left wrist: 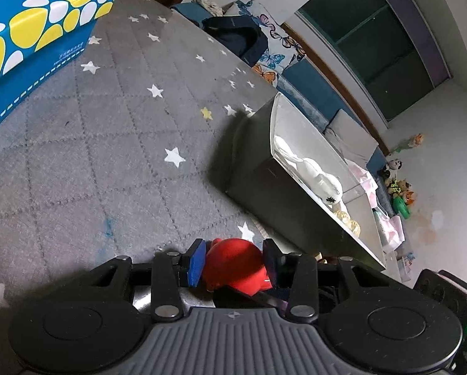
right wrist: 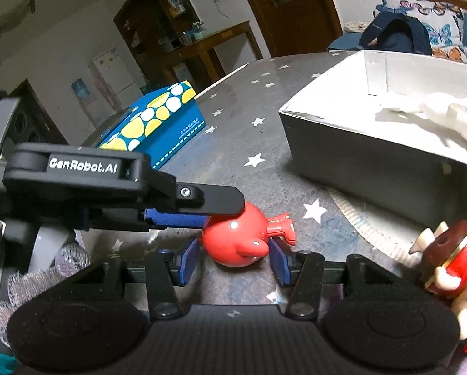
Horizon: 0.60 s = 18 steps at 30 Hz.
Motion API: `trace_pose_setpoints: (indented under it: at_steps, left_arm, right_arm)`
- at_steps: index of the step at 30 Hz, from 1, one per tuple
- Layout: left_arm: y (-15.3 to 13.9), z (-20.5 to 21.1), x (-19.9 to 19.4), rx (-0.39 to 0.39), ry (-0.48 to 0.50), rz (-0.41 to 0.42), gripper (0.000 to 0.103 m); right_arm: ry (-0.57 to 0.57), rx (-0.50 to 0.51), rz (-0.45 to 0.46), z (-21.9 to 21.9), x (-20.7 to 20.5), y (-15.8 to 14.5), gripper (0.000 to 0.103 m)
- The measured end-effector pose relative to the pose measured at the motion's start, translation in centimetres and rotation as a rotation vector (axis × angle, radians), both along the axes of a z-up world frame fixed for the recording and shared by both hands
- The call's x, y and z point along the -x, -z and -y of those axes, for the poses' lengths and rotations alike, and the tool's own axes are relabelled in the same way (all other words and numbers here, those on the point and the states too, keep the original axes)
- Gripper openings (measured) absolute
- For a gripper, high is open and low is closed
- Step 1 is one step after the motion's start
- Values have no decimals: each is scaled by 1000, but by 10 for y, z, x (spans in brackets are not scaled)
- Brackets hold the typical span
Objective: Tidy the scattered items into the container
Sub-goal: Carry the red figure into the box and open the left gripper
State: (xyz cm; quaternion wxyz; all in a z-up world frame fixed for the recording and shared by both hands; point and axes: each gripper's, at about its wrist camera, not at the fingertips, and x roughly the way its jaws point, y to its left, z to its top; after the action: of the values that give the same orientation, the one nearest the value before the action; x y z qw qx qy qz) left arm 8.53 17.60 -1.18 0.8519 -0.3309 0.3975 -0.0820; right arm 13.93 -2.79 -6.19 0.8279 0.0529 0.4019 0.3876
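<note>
- The red toy (left wrist: 235,264) sits low in the centre of the left wrist view, clenched between the blue pads (left wrist: 196,262) of the left gripper (left wrist: 233,262).
- It looks like hard, glossy, rounded plastic: probably light, stiff and slippery, so the grip belongs across its widest part.
- The right gripper (right wrist: 233,261) stands released, one pad either side of the toy without touching.
- The container (right wrist: 352,153) sits at right, a white figure (right wrist: 436,112) inside.
</note>
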Motion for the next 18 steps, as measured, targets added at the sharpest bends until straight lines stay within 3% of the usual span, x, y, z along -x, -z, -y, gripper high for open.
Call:
trace_pose_setpoints:
  at_steps: [11,18]
  left_arm:
    - [-5,4,9,-6,5,18,42]
    - [-38,19,18,-10,17,116,42]
  right_arm:
    - [17,-16,-2,4,2,-2,48]
    - [27,-17,114,15,17,-33,48]
